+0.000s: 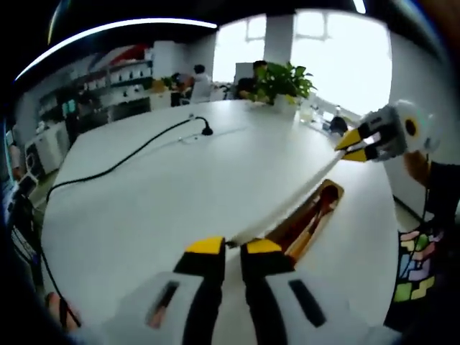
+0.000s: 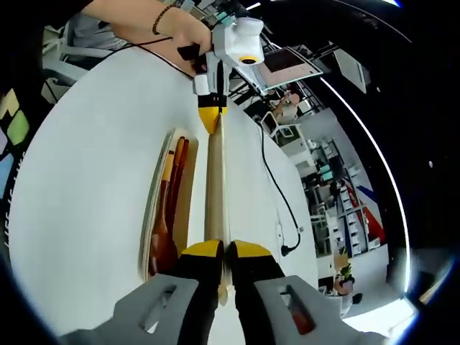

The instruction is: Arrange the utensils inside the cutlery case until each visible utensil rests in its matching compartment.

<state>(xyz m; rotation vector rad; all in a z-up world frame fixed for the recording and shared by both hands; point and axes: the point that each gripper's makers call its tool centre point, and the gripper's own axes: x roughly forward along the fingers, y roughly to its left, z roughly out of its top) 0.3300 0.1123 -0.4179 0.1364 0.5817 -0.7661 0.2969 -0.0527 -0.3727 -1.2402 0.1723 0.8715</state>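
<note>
A long flat lid [image 2: 215, 188], seen edge-on, hangs above the white table [image 2: 86, 180], gripped at both ends. My right gripper [image 2: 224, 251] is shut on its near end. My left gripper [image 2: 213, 119] is shut on the far end. In the left gripper view the lid [image 1: 302, 192] runs from my left gripper [image 1: 234, 246] up to my right gripper [image 1: 353, 147]. Beside and below the lid lies the open wooden cutlery case [image 2: 152, 195]. It holds a brown spoon [image 2: 163, 243] and chopsticks [image 2: 177, 167]. The case [image 1: 332, 192] shows partly behind the lid.
A black cable [image 1: 136, 152] with a plug crosses the table's far side, and the cable [image 2: 277, 192] lies right of the lid. A potted plant [image 1: 285, 80] stands at the far edge. A person's hand [image 2: 176, 30] holds the left gripper.
</note>
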